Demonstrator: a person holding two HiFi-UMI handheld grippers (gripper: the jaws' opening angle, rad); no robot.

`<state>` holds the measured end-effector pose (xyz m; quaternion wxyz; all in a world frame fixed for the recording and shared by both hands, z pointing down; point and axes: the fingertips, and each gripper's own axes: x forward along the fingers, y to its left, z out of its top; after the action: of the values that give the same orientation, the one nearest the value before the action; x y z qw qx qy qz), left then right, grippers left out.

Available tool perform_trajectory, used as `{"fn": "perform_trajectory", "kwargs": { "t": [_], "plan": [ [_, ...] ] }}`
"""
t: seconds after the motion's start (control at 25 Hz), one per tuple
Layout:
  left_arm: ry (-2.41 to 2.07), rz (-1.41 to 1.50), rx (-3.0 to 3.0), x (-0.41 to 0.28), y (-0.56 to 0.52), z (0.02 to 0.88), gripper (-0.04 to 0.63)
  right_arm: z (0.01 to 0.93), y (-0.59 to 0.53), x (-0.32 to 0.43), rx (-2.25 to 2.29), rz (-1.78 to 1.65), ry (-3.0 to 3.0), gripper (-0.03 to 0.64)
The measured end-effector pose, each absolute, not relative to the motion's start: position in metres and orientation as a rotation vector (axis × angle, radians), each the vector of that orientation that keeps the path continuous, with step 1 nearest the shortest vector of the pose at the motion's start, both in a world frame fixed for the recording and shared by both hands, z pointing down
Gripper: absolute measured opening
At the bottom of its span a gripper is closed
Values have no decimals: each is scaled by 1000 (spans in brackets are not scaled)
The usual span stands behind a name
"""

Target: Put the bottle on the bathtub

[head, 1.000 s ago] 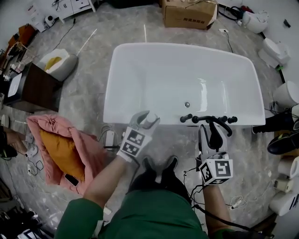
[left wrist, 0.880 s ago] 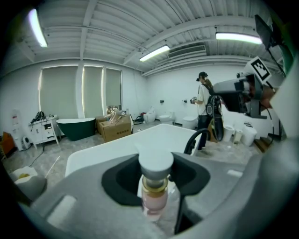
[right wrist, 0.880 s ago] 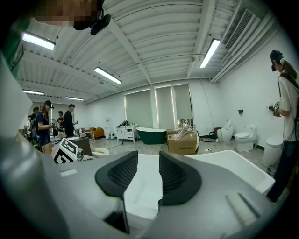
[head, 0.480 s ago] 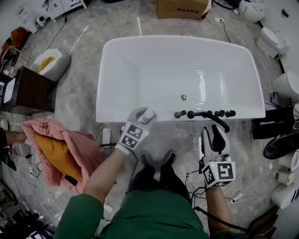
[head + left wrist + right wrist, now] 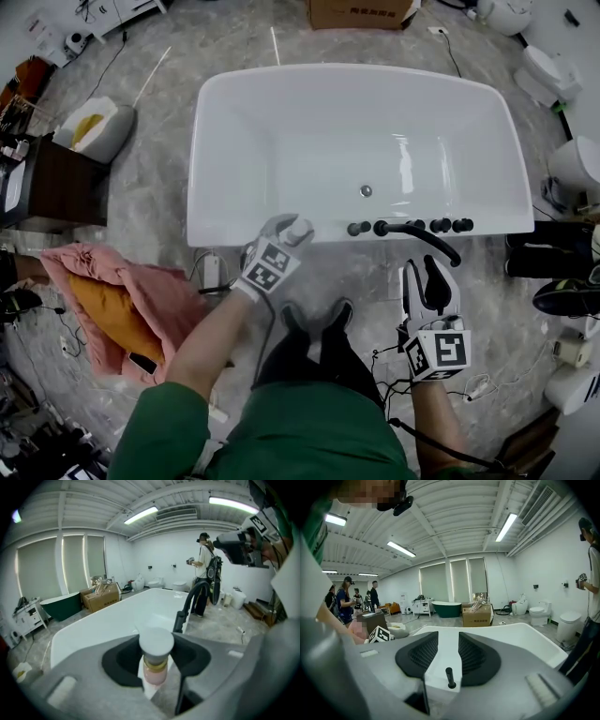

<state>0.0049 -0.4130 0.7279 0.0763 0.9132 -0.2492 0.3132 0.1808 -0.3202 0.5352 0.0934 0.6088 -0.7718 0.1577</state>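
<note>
The white bathtub (image 5: 217, 178) fills the middle of the head view. My left gripper (image 5: 289, 234) is shut on a small bottle (image 5: 155, 666) with a pink body, a gold ring and a white cap. It holds the bottle upright at the tub's near rim, left of the black faucet (image 5: 412, 230). In the left gripper view the tub (image 5: 103, 623) lies just behind the bottle. My right gripper (image 5: 430, 284) stands open and empty on the near side of the rim, right of the faucet. One black faucet knob (image 5: 450, 678) shows between its fingers.
A pink and orange cushion (image 5: 112, 300) lies on the floor at the left, with a dark cabinet (image 5: 52, 183) behind it. A cardboard box (image 5: 361, 11) stands beyond the tub. White toilets (image 5: 574, 169) line the right side. Cables run on the floor near my feet.
My left gripper has carried the bottle a little forward, to the tub's near rim. The right gripper has hardly moved.
</note>
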Motion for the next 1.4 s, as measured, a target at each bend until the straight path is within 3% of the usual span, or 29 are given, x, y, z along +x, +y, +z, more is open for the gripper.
{"fn": "perform_trajectory", "kwargs": {
  "t": [0.52, 0.92, 1.4],
  "plan": [
    [-619, 1048, 2763, -2, -419, 735, 172, 537, -334, 165, 1762, 471, -2335, 132],
    [-784, 953, 2713, -20, -426, 720, 268, 532, -336, 150, 1749, 471, -2357, 132],
    [-1121, 591, 2713, -54, -419, 561, 231, 481, -339, 142, 1791, 377, -2422, 131]
  ]
}}
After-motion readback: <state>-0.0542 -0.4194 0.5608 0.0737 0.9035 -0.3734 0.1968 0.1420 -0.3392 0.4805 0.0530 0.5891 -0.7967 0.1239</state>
